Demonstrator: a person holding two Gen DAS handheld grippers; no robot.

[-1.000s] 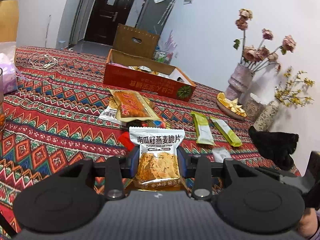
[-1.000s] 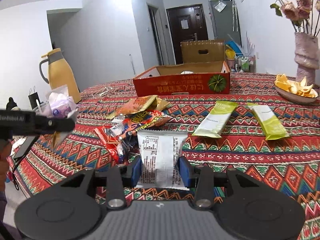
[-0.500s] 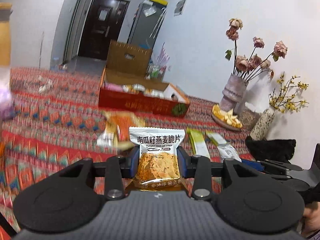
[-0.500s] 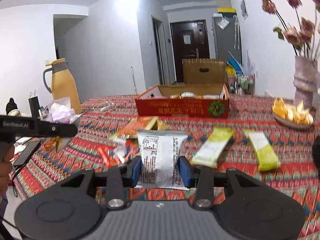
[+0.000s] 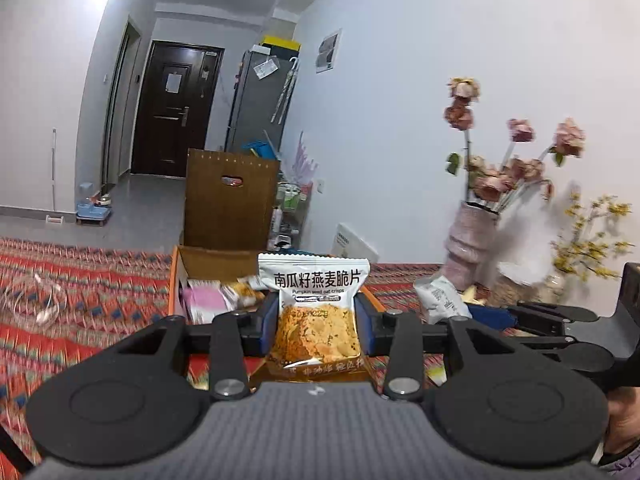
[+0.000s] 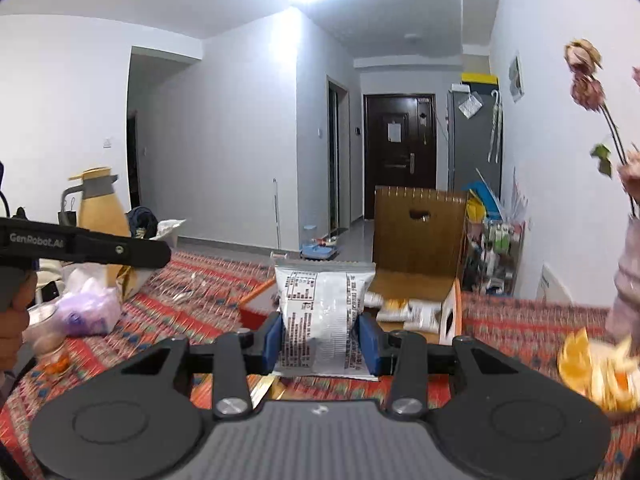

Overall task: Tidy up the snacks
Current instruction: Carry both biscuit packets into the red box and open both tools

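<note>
Foil-and-plastic, the pumpkin seed oat crisps packet point(image 5: 318, 312) stands upright between the left gripper point(image 5: 316, 326) jaws, which are narrowed onto its sides and grip it. The silver-backed packet point(image 6: 324, 316), label side to the camera, is pinched the same way in the right gripper point(image 6: 320, 334). Just beyond both sets of jaws lies the open cardboard box point(image 5: 212, 264), with pink and white packets already inside; its brown lid flap stands up behind it.

A second ago both packets were held low over the patterned counter point(image 5: 100, 292), with loose snacks spread ahead of the jaws and the box well beyond them. Now both hands have risen and travelled forward, so the box sits right in front of the jaws and the loose snacks have dropped out of sight. Each grip is unchanged. Judging by this, both packets are nearly ready to be released into the box.
</note>
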